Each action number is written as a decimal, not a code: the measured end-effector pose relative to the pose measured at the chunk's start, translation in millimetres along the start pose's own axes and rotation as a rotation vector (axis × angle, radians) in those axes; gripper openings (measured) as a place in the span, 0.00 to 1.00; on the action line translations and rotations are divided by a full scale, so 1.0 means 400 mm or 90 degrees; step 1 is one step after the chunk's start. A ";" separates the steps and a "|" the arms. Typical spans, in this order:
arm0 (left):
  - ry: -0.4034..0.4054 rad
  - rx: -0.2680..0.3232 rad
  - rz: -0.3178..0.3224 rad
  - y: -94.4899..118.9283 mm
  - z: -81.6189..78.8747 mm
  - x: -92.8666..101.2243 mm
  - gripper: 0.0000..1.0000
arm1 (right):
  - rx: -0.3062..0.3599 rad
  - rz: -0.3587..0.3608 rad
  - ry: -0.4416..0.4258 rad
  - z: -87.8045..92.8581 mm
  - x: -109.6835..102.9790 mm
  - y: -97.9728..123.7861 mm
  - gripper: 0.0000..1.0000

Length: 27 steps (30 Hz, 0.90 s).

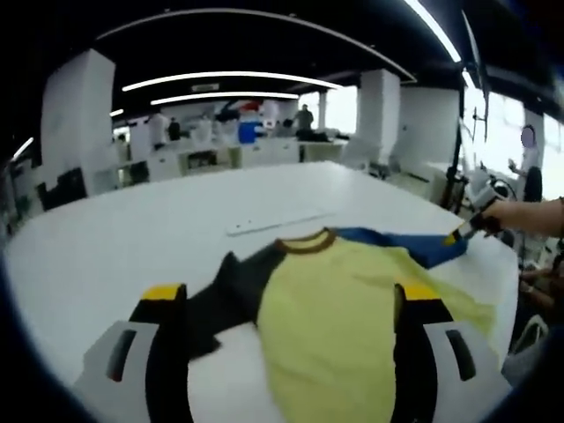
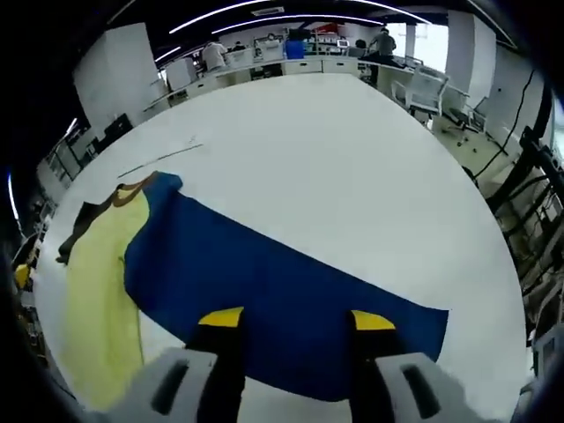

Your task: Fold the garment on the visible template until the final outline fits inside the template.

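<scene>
In the left gripper view the left gripper (image 1: 291,295) hangs with its jaws spread wide over the garment (image 1: 339,322), a soft shirt lying flat on the white table (image 1: 132,238): dark sleeve (image 1: 220,295) at left, yellow body, brown collar (image 1: 307,241). Its hem is cut off below. The right gripper (image 2: 298,319) sits on the long blue sleeve (image 2: 282,291) (whether it pinches the cloth, I cannot tell). A template outline is hard to make out.
</scene>
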<state>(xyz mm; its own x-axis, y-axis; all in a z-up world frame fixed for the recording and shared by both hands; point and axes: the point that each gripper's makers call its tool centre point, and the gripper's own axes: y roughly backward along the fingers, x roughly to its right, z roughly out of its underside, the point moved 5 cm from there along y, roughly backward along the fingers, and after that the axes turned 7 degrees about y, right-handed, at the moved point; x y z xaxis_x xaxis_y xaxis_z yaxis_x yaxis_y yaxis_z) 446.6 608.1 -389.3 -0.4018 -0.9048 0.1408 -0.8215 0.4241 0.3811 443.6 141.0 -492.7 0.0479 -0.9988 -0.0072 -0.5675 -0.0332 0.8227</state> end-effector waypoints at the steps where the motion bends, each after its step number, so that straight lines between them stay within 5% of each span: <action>1: -0.002 -0.002 -0.002 0.001 0.001 0.000 0.93 | 0.000 -0.002 0.008 -0.001 -0.001 -0.001 0.42; 5: -0.012 -0.009 -0.006 0.009 0.002 -0.002 0.93 | -0.003 0.046 0.060 0.006 0.013 -0.003 0.34; 9: -0.026 -0.008 -0.016 0.016 0.002 -0.006 0.91 | 0.022 0.040 0.034 0.004 0.007 -0.006 0.29; 14: -0.038 -0.023 -0.021 0.022 0.014 -0.008 0.89 | 0.029 0.043 0.062 0.006 0.014 -0.005 0.00; 27: -0.035 -0.021 -0.018 0.020 0.015 -0.010 0.90 | 0.043 0.032 0.032 -0.031 0.090 -0.020 0.00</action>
<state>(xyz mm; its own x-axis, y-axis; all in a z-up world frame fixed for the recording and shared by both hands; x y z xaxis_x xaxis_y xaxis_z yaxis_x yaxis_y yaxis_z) 439.1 615.3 -392.1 -0.4014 -0.9125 0.0789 -0.8194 0.3962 0.4141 460.0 105.9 -492.6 0.0573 -0.9964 0.0631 -0.6243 0.0135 0.7811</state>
